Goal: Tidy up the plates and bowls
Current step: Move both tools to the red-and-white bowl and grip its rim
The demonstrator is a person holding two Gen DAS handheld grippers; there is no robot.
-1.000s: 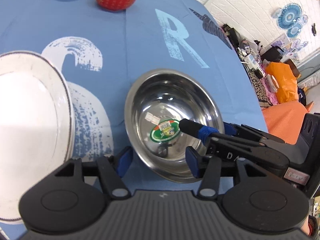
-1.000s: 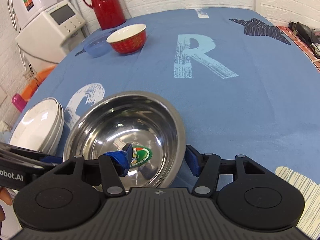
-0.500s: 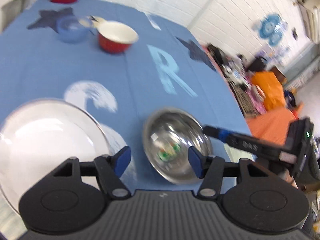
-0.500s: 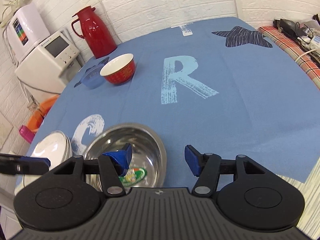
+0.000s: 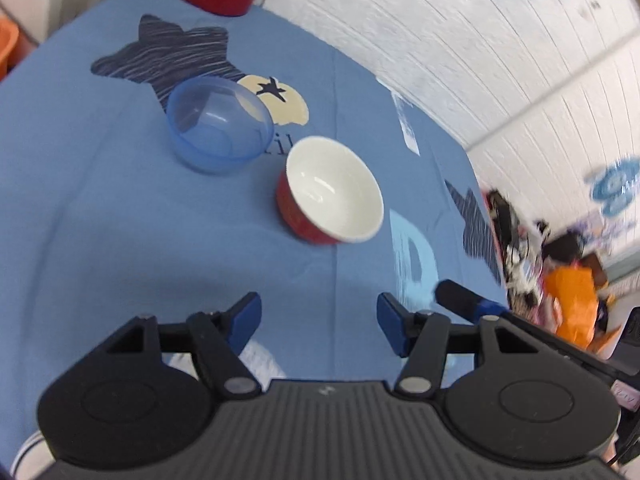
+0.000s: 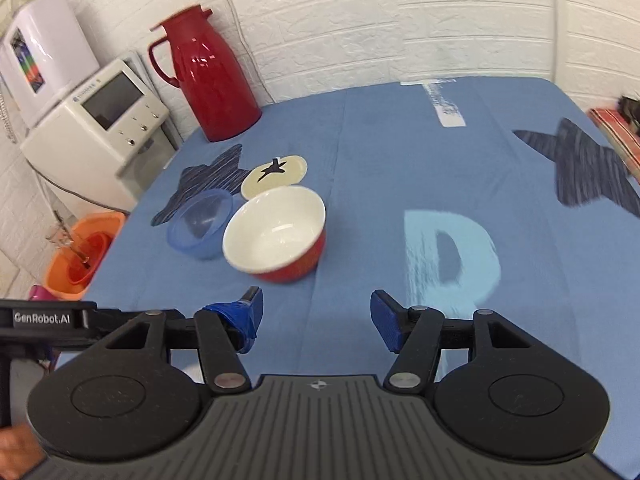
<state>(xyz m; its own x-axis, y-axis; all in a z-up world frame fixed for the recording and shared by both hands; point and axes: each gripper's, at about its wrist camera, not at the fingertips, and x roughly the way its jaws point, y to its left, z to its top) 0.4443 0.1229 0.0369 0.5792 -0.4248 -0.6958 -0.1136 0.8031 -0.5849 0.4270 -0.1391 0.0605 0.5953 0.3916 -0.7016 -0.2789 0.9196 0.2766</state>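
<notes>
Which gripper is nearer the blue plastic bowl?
Left, judged loosely. The left gripper sits on the blue plastic bowl's side; the right gripper has the red bowl between.

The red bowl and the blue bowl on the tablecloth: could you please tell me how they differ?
The red bowl is opaque, red outside and white inside; the blue bowl is see-through blue plastic, so the cloth print shows through it. The red bowl looks taller and deeper, the blue bowl shallower. The blue bowl stands nearer the red jug. Both stand upright, empty and close together on the blue tablecloth.
</notes>
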